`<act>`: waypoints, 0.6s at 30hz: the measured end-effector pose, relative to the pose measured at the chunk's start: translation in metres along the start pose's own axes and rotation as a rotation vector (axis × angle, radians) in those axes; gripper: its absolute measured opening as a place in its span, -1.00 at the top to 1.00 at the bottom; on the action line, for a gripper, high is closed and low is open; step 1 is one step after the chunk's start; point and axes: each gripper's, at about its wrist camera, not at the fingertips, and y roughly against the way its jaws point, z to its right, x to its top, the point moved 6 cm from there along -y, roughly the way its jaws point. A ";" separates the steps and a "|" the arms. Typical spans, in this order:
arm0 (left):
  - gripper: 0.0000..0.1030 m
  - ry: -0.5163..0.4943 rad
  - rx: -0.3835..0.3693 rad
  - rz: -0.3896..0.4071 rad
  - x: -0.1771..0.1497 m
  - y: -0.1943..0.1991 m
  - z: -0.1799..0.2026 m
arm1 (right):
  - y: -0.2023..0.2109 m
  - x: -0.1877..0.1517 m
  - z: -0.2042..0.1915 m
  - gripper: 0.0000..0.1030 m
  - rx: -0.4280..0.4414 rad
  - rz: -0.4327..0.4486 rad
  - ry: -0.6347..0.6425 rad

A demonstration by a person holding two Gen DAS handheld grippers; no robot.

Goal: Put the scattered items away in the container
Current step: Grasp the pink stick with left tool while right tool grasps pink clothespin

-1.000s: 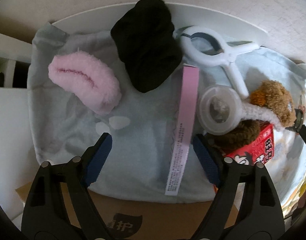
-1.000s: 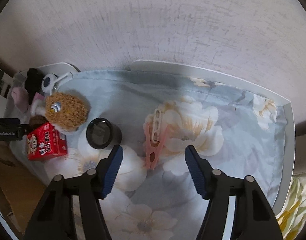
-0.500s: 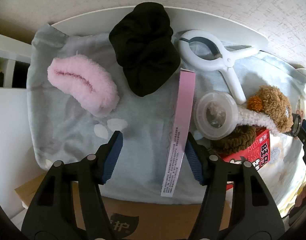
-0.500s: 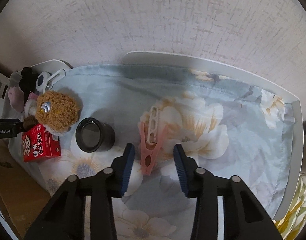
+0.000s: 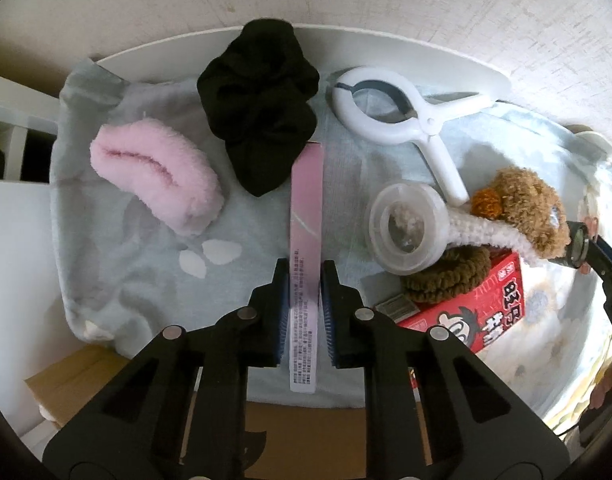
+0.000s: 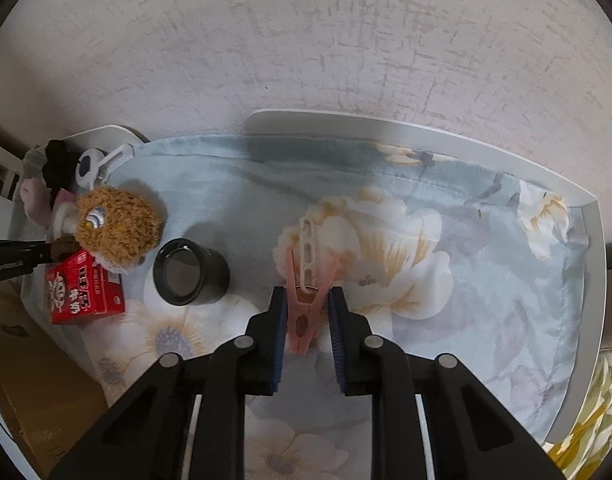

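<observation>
In the left wrist view my left gripper (image 5: 304,276) is shut on a long pink box (image 5: 306,216) that lies on the pale blue cloth (image 5: 146,280). Its pads press both long sides near the box's near end. In the right wrist view my right gripper (image 6: 304,300) is shut on a pink clothespin (image 6: 306,280) lying on the floral cloth (image 6: 465,280). Its jaws touch the pin's two sides.
A pink fuzzy scrunchie (image 5: 158,178), a black scrunchie (image 5: 262,104), a white clamp (image 5: 405,120), a clear round case (image 5: 407,228), a brown plush toy (image 5: 521,208) and a red carton (image 5: 477,312) lie around. A black lens cap (image 6: 190,272) sits left of the clothespin. A cardboard box (image 5: 306,432) is below.
Both grippers have closed from wide open: the left one onto the pink box, the right one onto the clothespin. Both also moved slightly forward.
</observation>
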 end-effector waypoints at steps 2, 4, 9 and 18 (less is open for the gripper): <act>0.75 -0.005 -0.010 0.014 -0.001 0.006 -0.002 | 0.003 -0.003 0.001 0.64 0.003 0.005 -0.006; 0.75 -0.010 -0.017 0.028 -0.003 0.012 -0.004 | 0.006 -0.006 0.002 0.64 0.007 0.009 -0.015; 0.76 -0.030 -0.025 0.072 -0.009 0.028 -0.007 | 0.022 -0.013 0.002 0.64 0.013 0.038 -0.020; 0.76 -0.074 -0.036 0.154 -0.030 0.065 -0.014 | 0.066 -0.018 -0.005 0.64 0.025 0.106 -0.012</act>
